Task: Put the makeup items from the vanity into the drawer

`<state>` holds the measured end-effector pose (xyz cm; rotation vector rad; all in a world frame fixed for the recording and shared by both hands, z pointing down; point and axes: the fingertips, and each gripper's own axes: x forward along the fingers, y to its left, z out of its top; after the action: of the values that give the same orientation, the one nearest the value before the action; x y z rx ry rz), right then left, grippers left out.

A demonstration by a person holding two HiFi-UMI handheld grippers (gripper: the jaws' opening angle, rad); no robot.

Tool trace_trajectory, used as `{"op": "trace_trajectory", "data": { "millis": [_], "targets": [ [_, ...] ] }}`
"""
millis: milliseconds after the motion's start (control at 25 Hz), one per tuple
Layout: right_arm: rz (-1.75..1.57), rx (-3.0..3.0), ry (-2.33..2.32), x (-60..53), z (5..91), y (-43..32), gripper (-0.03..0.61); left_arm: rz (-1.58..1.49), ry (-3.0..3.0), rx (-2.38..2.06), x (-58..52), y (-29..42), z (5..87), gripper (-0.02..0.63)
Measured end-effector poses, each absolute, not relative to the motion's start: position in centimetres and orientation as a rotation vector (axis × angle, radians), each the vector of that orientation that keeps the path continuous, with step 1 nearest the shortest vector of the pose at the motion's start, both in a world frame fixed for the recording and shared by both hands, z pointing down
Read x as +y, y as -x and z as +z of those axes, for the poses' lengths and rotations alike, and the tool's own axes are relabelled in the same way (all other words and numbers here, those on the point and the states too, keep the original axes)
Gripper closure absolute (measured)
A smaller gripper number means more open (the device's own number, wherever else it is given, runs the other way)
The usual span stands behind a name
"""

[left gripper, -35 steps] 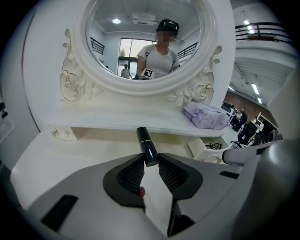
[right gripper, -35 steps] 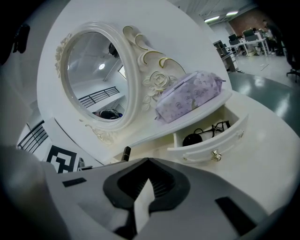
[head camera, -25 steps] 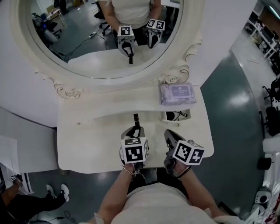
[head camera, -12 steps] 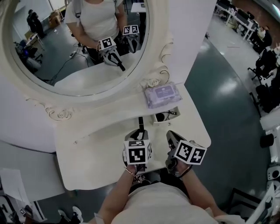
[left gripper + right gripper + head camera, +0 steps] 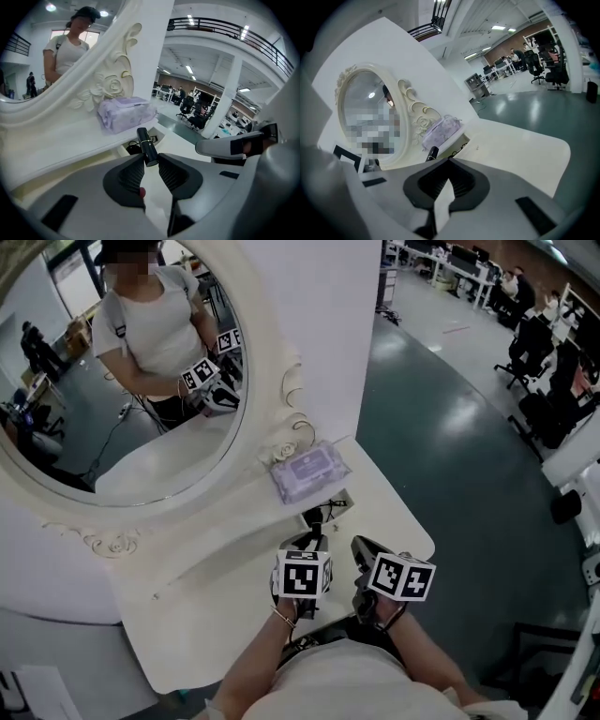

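Observation:
My left gripper (image 5: 310,542) (image 5: 151,159) is shut on a black lipstick tube (image 5: 147,149) (image 5: 313,532) with a gold band, which sticks up and forward from the jaws. Just beyond it a small open drawer (image 5: 334,503) (image 5: 157,136) sits under the vanity's raised shelf, with dark items inside. My right gripper (image 5: 360,549) (image 5: 449,161) hovers beside the left one over the tabletop, its jaw tips meeting with nothing between them. The lipstick (image 5: 431,153) also shows at the left of the right gripper view.
A purple pack of wipes (image 5: 309,471) (image 5: 125,112) (image 5: 443,129) lies on the shelf above the drawer. The oval mirror (image 5: 122,409) with its carved frame rises behind. The white tabletop (image 5: 216,615) ends at a rounded edge on the right, with open floor beyond.
Both grippers have moved right along the vanity, closer to the drawer and the wipes. The view has swung with them. The lipstick stays in the left gripper.

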<state>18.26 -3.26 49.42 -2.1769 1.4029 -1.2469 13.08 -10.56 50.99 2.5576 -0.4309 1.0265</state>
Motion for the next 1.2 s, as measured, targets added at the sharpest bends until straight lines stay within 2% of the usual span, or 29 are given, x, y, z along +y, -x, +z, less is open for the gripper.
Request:
{"op": "trace_trajectory", "data": {
  "millis": [480, 1200],
  "targets": [
    [-1.248, 1.286, 2.172, -1.8, 50.3, -21.9, 0.561, 1.163, -2.540, -0.231, -8.1, -18.0, 52.8, 0.508],
    [-1.293, 1.252, 2.147, -3.3, 51.7, -23.9, 0.561, 1.183, -2.475, -0.225, -10.3, -18.9, 54.0, 0.505]
  ]
}}
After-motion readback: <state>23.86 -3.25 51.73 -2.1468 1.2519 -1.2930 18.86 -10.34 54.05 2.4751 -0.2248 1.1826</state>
